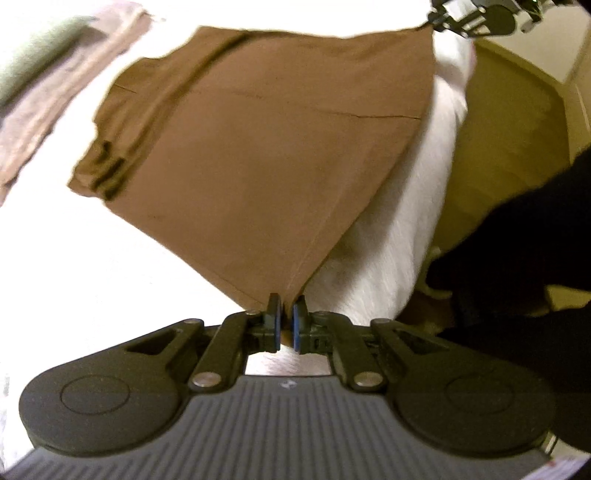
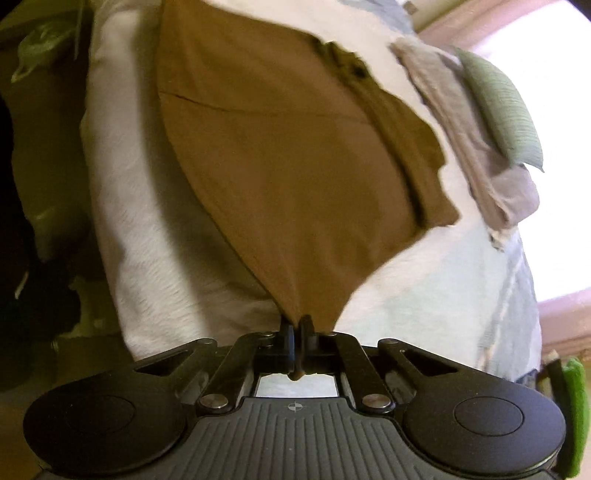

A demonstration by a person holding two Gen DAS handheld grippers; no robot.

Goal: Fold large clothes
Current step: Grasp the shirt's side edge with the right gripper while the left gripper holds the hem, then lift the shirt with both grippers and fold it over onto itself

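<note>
A large brown garment (image 1: 258, 147) lies spread over the white bed (image 1: 74, 258), its waistband end with belt loops toward the far side. My left gripper (image 1: 287, 306) is shut on one near corner of the cloth, which is pulled taut toward it. In the right wrist view the same brown garment (image 2: 288, 155) runs down to my right gripper (image 2: 296, 325), shut on another corner, with a bit of cloth poking out below the fingers. The right gripper (image 1: 439, 18) also shows at the top right of the left wrist view, at the cloth's far corner.
A folded beige-pink cloth (image 1: 62, 96) and a green pillow (image 1: 33, 55) lie further up the bed; both appear as the beige cloth (image 2: 469, 133) and green pillow (image 2: 498, 107) in the right view. The bed's white side (image 1: 406, 206) drops to an olive floor (image 1: 509, 122). A dark-clothed person (image 1: 524, 236) stands beside it.
</note>
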